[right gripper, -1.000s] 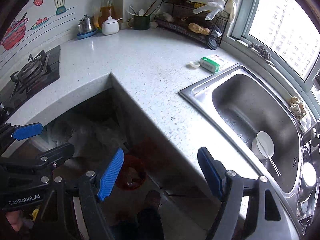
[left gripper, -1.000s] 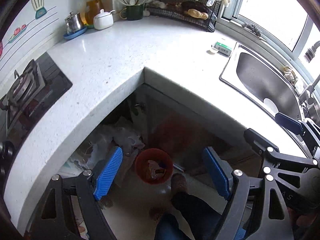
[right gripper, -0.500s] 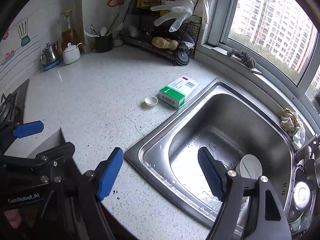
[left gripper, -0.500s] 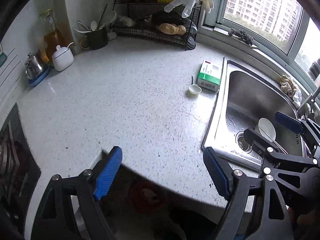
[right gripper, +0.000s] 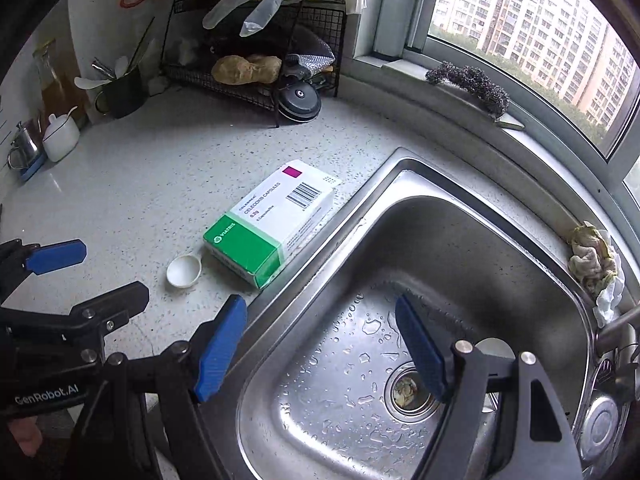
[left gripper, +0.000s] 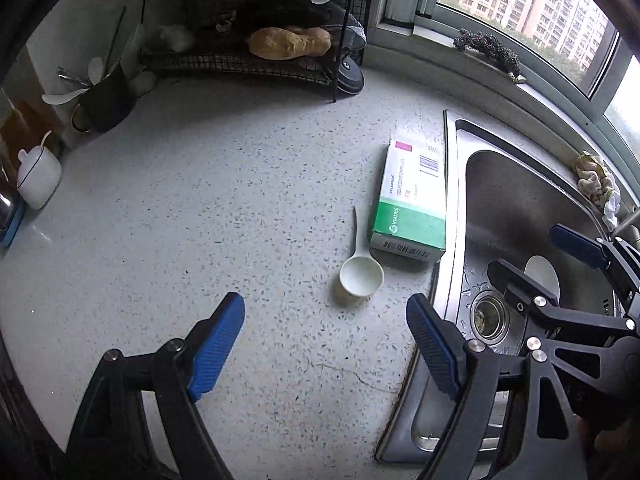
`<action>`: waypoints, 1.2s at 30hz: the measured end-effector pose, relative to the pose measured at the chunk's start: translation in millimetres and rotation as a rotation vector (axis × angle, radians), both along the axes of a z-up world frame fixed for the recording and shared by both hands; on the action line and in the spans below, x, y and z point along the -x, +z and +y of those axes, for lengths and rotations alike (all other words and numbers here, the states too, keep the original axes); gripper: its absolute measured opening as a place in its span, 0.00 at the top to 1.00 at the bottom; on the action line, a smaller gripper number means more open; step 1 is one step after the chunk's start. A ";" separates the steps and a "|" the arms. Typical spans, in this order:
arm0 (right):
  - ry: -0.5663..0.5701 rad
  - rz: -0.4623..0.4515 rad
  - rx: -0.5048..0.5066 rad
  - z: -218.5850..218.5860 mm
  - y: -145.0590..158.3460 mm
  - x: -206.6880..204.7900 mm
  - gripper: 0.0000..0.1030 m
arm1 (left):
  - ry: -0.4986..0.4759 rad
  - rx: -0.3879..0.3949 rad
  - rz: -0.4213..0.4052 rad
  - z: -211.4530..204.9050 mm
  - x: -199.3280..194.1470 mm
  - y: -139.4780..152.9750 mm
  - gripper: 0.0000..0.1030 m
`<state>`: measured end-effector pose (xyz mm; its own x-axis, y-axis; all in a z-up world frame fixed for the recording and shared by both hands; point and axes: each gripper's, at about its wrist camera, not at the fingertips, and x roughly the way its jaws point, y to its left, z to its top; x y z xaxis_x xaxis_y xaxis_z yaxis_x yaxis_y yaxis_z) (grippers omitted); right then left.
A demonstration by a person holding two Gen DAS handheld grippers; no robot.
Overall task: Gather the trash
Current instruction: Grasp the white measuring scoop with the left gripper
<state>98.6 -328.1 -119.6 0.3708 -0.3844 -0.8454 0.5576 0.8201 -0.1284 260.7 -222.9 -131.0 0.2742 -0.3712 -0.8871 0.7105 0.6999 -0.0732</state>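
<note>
Both grippers, left gripper [left gripper: 326, 346] and right gripper [right gripper: 320, 346], have moved from the floor bin to the counter [left gripper: 180, 220], jaws wide, holding nothing. Green-and-white medicine box [left gripper: 414, 200] lies flat beside the sink [left gripper: 520, 208], its long side along the sink edge, with a small white scoop [left gripper: 361, 278] touching it.

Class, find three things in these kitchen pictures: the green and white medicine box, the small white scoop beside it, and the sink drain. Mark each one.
medicine box [right gripper: 276, 220], right wrist view, on its white top face.
white scoop [left gripper: 361, 276], left wrist view, inside its round bowl.
sink drain [right gripper: 408, 390], right wrist view, on the strainer's centre.

Both wrist views downward, sharing box [left gripper: 412, 204] [right gripper: 272, 220].
</note>
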 end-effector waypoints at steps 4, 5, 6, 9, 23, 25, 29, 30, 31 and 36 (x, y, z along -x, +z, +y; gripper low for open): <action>-0.014 0.029 -0.029 -13.7 -13.7 -5.9 0.27 | -0.031 -0.027 0.046 -16.8 -12.5 -17.2 0.21; -0.017 0.034 -0.033 -16.0 -16.1 -5.1 0.27 | -0.043 -0.034 0.056 -21.0 -15.1 -20.9 0.21; -0.022 0.037 -0.039 -18.3 -18.3 -3.8 0.27 | -0.054 -0.040 0.063 -24.3 -16.1 -23.6 0.21; -0.041 0.051 -0.064 -29.6 -25.7 -5.7 0.27 | -0.083 -0.064 0.071 -37.0 -18.2 -31.4 0.21; -0.074 0.025 -0.117 -40.4 -23.0 -4.5 0.27 | -0.111 -0.079 0.056 -61.8 -25.9 -40.6 0.41; -0.067 0.011 -0.127 -39.8 -21.2 -8.8 0.27 | -0.134 -0.069 0.057 -63.3 -20.6 -38.2 0.56; -0.056 0.007 -0.131 -36.7 -17.9 -11.9 0.27 | -0.124 -0.059 0.066 -60.8 -17.1 -36.2 0.72; -0.054 0.008 -0.135 -37.4 -18.3 -12.7 0.27 | -0.114 -0.055 0.074 -59.9 -18.0 -35.9 0.72; -0.050 0.008 -0.139 -36.7 -17.7 -13.4 0.27 | -0.099 -0.053 0.080 -57.9 -19.6 -35.5 0.72; -0.020 -0.009 -0.160 -28.5 -9.3 -22.1 0.27 | -0.050 -0.046 0.066 -42.8 -26.6 -25.3 0.72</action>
<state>120.6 -356.6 -128.9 0.3725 -0.2525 -0.8930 0.5745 0.8185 0.0082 287.3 -265.7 -156.4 0.1966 -0.3418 -0.9190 0.7394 0.6672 -0.0900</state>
